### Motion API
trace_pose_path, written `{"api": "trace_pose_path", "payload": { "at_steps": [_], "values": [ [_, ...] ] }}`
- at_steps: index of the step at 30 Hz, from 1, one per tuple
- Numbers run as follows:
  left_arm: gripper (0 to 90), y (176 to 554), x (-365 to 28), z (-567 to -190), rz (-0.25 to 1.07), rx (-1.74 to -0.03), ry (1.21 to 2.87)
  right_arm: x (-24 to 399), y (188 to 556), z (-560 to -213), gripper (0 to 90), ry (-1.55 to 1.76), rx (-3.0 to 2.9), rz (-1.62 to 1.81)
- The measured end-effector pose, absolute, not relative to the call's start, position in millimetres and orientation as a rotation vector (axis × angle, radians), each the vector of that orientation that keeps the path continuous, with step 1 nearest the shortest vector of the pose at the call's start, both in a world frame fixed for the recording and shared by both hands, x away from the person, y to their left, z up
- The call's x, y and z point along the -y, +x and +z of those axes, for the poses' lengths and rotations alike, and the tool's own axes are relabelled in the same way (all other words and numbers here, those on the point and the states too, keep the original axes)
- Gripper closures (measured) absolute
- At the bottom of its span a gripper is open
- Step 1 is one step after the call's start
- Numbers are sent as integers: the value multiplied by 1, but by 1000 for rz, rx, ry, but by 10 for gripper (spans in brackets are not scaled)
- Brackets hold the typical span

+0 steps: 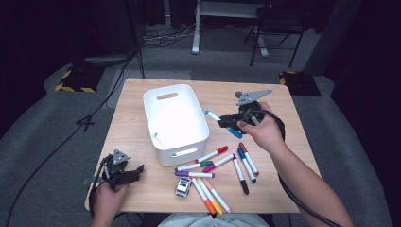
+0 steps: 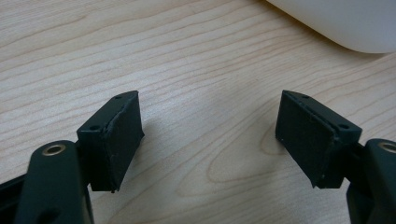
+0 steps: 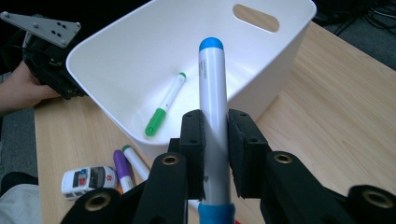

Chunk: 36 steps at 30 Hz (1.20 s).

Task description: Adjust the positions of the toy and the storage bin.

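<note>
My right gripper (image 1: 230, 124) (image 3: 215, 122) is shut on a white marker with a blue cap (image 1: 222, 122) (image 3: 212, 93). It holds the marker in the air just right of the white bin (image 1: 168, 90) (image 3: 289, 42), and the marker's tip points over the bin's rim. One green marker (image 3: 166, 105) lies inside the bin. My left gripper (image 1: 137, 171) (image 2: 210, 135) rests low over the table's near left corner. Its jaws stand open with only bare wood between them. It also appears at the far side of the bin in the right gripper view (image 3: 46, 51).
Several markers (image 1: 217, 165) lie scattered on the wooden table (image 1: 283, 142) in front of and to the right of the bin. A small toy car (image 1: 183, 186) (image 3: 88, 179) sits near the front edge. A chair and a desk leg stand beyond the table.
</note>
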<state>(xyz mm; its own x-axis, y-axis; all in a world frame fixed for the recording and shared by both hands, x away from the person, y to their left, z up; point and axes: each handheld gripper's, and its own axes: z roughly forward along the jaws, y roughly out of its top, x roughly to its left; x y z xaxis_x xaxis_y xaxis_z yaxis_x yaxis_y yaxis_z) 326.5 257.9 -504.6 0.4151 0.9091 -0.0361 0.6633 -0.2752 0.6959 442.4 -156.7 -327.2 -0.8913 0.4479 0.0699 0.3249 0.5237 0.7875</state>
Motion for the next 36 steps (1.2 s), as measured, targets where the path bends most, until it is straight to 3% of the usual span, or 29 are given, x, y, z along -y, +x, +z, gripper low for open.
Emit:
{"api": "trace_pose_path", "payload": {
  "at_steps": [20,36],
  "values": [
    [230,328,-258,-505,497,-1324,2035,81,455,-324,769,539,-2615,1395],
    [230,327,-258,-504,496,-1325,2035,60,459,-340,769,529,-2630,1380]
  ]
}}
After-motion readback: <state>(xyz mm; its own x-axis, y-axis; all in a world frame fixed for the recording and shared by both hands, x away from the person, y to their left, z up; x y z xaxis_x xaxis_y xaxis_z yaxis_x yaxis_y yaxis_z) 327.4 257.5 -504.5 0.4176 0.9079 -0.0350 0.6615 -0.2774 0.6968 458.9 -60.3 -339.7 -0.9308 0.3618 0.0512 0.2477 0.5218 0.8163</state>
